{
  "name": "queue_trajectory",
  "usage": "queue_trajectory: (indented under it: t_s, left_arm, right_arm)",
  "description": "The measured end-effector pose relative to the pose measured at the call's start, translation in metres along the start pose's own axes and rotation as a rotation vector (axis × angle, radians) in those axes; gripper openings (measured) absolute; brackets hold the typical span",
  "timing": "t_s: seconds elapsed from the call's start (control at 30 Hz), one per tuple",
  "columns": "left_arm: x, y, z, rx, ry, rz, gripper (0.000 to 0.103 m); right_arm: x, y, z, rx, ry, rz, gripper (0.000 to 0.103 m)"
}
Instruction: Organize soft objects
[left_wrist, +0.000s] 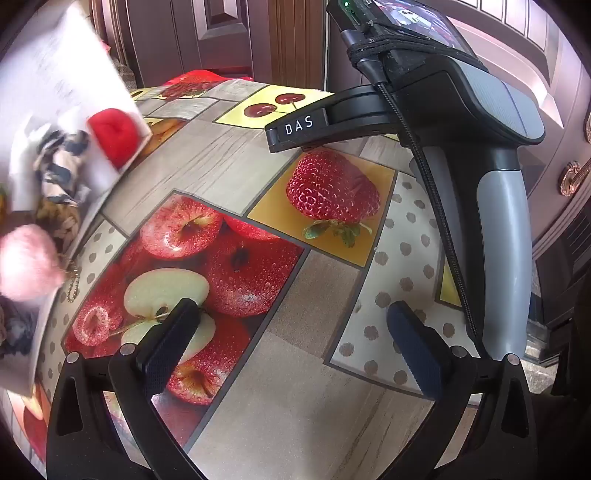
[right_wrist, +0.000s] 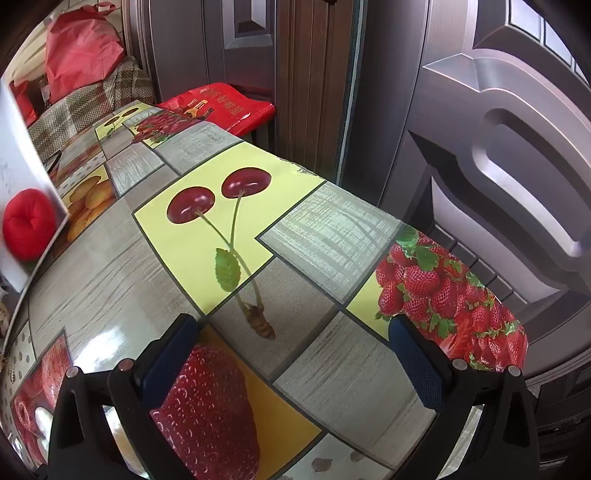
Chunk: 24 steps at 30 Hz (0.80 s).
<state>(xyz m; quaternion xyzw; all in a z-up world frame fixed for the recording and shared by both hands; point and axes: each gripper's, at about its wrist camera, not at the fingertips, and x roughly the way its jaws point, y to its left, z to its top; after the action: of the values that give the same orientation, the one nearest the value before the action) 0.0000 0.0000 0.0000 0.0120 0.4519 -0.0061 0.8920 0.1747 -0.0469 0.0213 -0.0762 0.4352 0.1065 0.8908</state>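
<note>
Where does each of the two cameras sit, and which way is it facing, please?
Left wrist: on the left gripper, angled down at the fruit-print tablecloth; own open jaws show, plus the right gripper's body.
Right wrist: on the right gripper, angled down toward the table's far edge and door; open jaws show.
Shared: the tablecloth and red soft ball in the white box.

Glossy, smooth fruit-print oilcloth (right_wrist: 207, 266) covers the counter beneath the right hand-held gripper (right_wrist: 291, 354); its pads (right_wrist: 417, 365) look ribbed rubber; left of it, a red plush ball (right_wrist: 29, 225); matt white box (left_wrist: 62, 74).
</note>
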Motion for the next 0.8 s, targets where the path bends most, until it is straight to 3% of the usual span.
queue_trajectory:
  t_s: [0.8]
  left_arm:
    - [0.0045, 0.0015, 0.0019, 0.000, 0.001, -0.001, 0.102]
  right_arm:
    - [-0.0002, 0.0004, 0.0004, 0.000, 0.001, -0.001, 0.103]
